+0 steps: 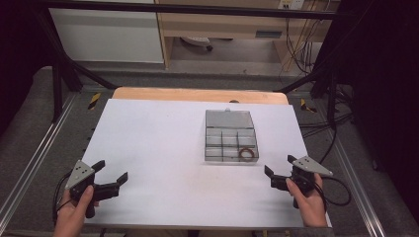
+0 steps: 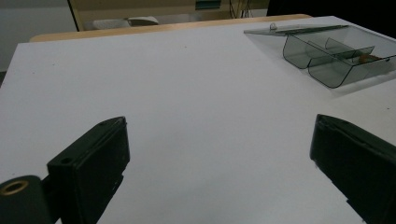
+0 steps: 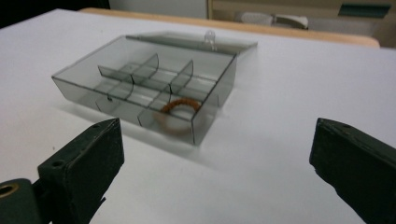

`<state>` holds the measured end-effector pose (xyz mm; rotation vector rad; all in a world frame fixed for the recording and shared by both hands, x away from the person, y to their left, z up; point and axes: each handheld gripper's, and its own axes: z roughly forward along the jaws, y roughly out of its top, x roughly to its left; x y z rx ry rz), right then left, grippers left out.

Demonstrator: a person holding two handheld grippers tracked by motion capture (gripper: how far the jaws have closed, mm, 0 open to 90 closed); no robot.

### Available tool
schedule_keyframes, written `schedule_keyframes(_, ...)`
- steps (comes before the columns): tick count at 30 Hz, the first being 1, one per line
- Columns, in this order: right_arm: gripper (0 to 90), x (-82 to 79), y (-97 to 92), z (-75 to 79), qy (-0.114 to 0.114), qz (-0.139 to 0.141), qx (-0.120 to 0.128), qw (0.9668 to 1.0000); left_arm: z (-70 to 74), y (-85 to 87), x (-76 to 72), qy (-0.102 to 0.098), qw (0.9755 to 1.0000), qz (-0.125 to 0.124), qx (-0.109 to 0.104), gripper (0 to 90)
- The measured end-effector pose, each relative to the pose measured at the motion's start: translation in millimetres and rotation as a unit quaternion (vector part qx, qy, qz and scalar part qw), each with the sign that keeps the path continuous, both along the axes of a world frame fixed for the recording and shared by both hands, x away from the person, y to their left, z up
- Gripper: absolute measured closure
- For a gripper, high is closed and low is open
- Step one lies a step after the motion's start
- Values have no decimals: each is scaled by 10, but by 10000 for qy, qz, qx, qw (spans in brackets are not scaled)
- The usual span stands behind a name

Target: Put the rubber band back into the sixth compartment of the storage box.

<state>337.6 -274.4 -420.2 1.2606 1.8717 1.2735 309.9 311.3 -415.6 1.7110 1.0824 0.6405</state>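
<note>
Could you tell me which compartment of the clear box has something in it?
The front right corner compartment of the box, nearest the right gripper, holds a brown ring. The other compartments look empty.

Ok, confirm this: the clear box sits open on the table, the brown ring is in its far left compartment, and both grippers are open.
Not quite. The ring lies in the near right compartment of the box, as the high view shows. The rest stands: the box is open on the table, and the left gripper and right gripper are open.
</note>
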Motion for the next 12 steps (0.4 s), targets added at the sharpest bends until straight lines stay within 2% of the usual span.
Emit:
schedule_keyframes(4,34,-6,-11,-97,255,14,-201,9995,-5,-22,0,30,10000,-9,-23,51)
schedule_keyframes(7,34,11,5,-138,337,43,-162,9993,-8,-39,-3,43,10000,-36,3,51)
schedule_keyframes(12,35,85,37,-225,494,11,-295,9983,-14,-67,-1,40,10000,-57,24,52)
